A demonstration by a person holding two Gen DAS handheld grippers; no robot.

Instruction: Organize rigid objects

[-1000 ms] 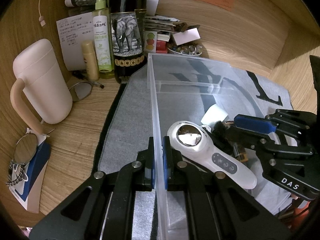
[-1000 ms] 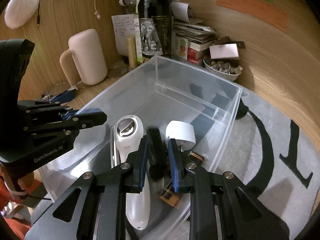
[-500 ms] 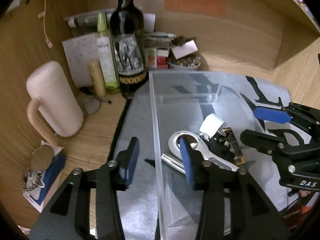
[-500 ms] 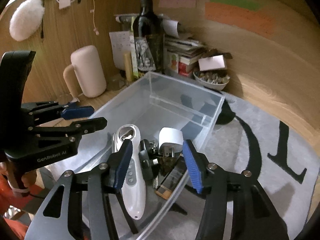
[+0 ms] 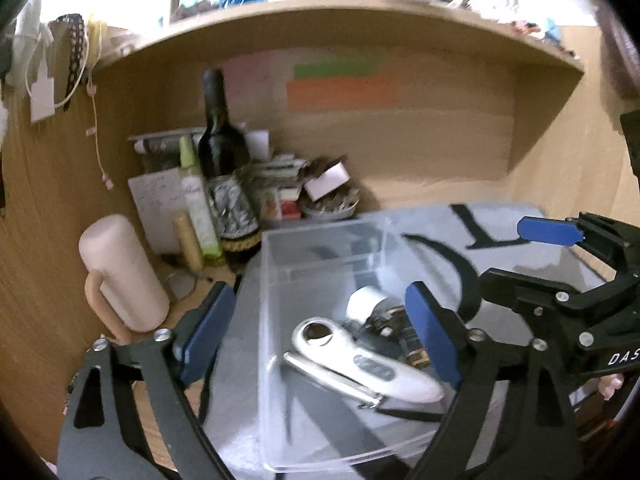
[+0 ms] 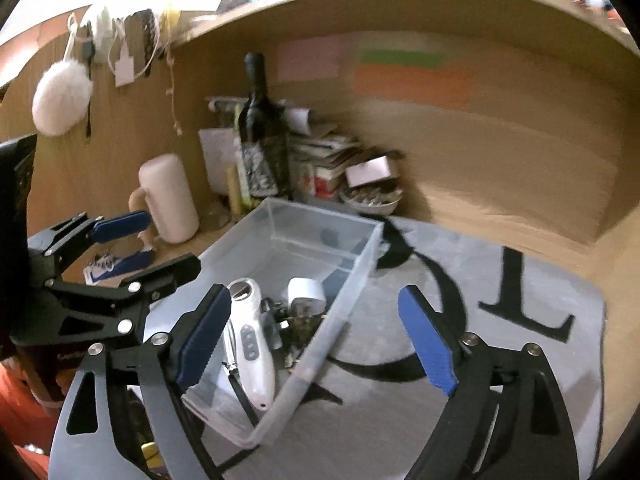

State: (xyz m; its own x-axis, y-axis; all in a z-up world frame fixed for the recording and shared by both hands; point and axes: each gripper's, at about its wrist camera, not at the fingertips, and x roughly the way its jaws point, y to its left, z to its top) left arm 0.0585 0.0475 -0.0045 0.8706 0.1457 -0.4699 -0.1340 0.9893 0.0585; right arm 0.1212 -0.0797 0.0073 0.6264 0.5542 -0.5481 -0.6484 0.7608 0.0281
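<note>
Clear plastic forms the bin (image 5: 320,240) on the grey mat (image 6: 500,340); inside lie a white handheld device (image 5: 372,364), a white plug (image 6: 306,292) and small dark items, heaped at one end. Both the left gripper (image 5: 316,332) and right gripper (image 6: 316,336) hover above, jaws spread wide, holding nothing; a dark wine bottle (image 5: 224,160) stands behind.

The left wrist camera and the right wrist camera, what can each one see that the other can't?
Only the left wrist view shows the right gripper, open, and the pale green spray bottle. Only the right wrist view shows the left gripper, open, the fluffy white pompom on the wall and the blue-and-white packet on the desk. Both show the clear plastic bin holding the white handheld device, the dark wine bottle and the cream mug.
</note>
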